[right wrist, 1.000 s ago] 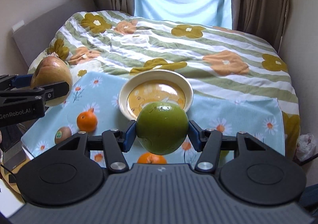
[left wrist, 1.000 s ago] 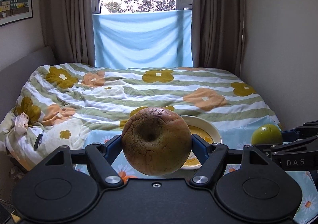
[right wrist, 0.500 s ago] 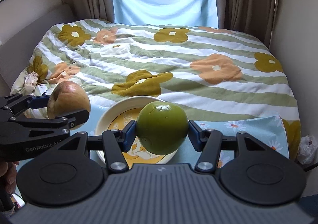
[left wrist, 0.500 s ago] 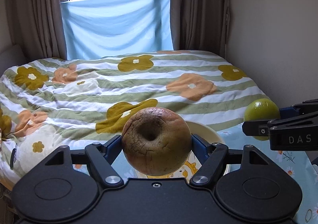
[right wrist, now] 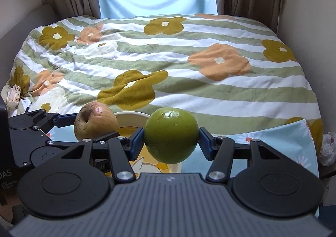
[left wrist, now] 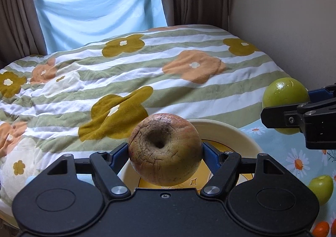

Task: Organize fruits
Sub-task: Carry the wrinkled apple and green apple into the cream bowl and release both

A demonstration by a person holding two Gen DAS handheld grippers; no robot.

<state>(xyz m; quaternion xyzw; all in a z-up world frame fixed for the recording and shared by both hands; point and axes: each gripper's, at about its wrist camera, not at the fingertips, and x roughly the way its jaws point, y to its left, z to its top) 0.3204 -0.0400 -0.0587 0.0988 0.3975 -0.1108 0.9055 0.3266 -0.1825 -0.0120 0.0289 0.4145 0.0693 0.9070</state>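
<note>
Two fruits were clamped: my left gripper (left wrist: pixel 164 150) gripped the brown apple (left wrist: pixel 164 149) over the bowl (left wrist: pixel 229 135); my right gripper (right wrist: pixel 171 138) held the green apple (right wrist: pixel 171 135) beside it; I judged lowering one at a time before release safest.

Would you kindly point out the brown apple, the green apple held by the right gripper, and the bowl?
brown apple (left wrist: pixel 164 149), left wrist view, on its cracked front face beside the stem pit.
green apple (right wrist: pixel 171 138), right wrist view, middle of its front.
bowl (left wrist: pixel 229 134), left wrist view, on its cream rim.
</note>
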